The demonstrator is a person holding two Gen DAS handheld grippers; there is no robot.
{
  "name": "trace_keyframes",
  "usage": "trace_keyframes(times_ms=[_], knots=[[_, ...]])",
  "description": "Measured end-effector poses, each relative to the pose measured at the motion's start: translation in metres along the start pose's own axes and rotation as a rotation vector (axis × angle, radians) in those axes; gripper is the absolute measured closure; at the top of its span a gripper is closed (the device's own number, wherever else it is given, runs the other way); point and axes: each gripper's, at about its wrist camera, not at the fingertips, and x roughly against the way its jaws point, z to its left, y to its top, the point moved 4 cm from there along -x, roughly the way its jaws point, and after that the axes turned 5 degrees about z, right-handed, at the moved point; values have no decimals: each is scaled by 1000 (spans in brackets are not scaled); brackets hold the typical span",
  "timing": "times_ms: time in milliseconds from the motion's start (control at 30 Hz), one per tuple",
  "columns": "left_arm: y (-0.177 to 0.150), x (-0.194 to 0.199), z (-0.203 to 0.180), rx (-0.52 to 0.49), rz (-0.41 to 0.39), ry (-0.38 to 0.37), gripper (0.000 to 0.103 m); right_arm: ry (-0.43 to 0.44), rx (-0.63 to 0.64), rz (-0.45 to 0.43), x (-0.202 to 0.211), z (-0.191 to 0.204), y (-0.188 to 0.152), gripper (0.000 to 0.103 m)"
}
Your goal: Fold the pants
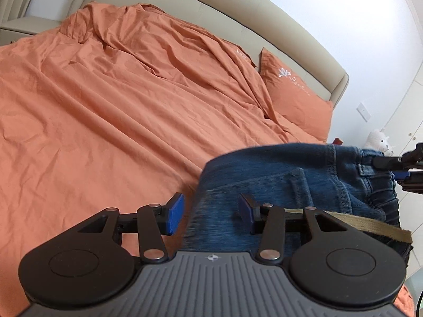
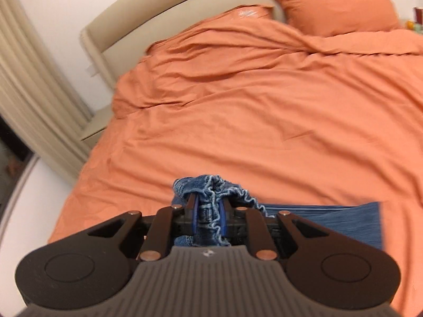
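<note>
One orange duvet [image 2: 264, 105] beyond both sets of fingers. Two orange pillows [image 2: 335, 5] farthest out. One pair of jeans [image 1: 304, 179], lifted. Right gripper [image 2: 208, 211] pinching bunched waistband. Left gripper [image 1: 210, 214] spread, denim edge between pads, not pressed.

Jeans [image 1: 304, 185] blurred near left gripper [image 1: 211, 215]

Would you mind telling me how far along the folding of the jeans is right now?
Early stage. Done: the right gripper is clamped on the bunched waistband of the jeans. In hand: the jeans are lifted over the orange bed, with the left gripper open around the denim. Left: laying them flat and every fold.
</note>
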Motion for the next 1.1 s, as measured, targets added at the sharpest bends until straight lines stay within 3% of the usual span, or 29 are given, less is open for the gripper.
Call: trace_keyframes(times_ms=[300, 400, 667, 767, 900, 967, 1100], knots=[[-19, -18, -27, -114, 63, -19, 50, -137, -148, 11, 3, -92, -7, 92], [-27, -25, -35, -151, 87, -23, 50, -186, -186, 24, -10, -126, -13, 92], [-45, -46, -44, -240, 153, 23, 50, -220, -284, 62, -54, -206, -44, 93], [-46, -51, -42, -244, 164, 38, 51, -224, -285, 73, -69, -225, -52, 93], [-47, -53, -43, -253, 183, 45, 51, -230, -288, 73, -79, -233, -61, 83], [-48, -49, -46, -267, 191, 43, 51, -243, -275, 47, -68, -230, -61, 72], [-49, -29, -57, -322, 178, 33, 51, -236, -287, -50, -22, -222, -75, 71]])
